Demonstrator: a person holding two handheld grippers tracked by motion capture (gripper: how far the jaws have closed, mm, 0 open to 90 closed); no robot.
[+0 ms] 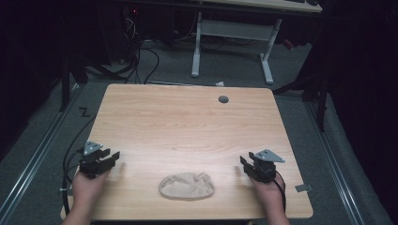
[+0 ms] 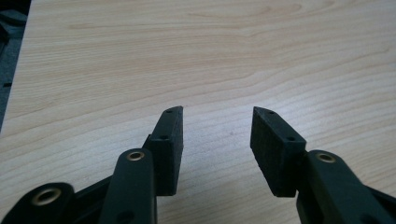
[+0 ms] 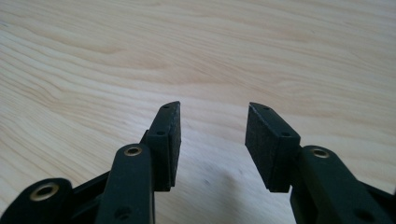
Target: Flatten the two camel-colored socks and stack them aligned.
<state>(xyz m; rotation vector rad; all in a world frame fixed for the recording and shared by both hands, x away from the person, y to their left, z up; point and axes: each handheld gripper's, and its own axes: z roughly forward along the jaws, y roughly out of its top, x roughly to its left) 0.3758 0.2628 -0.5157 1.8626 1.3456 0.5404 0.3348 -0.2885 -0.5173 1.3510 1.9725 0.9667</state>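
Note:
A crumpled beige cloth point(image 1: 187, 186) lies near the front edge of the wooden table point(image 1: 187, 126), about midway across. My left gripper point(image 1: 111, 156) rests low over the table's front left corner, well to the left of the cloth, jaws open and nothing between them. In the left gripper view the left gripper point(image 2: 217, 114) shows bare wood between its pads. My right gripper point(image 1: 244, 161) sits to the right of the cloth near the front right, also open. Bare wood fills the gap of the right gripper point(image 3: 213, 109) in its own view.
A round grey grommet point(image 1: 223, 99) is set in the table near its back edge. A white desk frame point(image 1: 232, 44) and cables stand on the floor beyond. A small grey tab point(image 1: 303, 188) lies off the table's front right corner.

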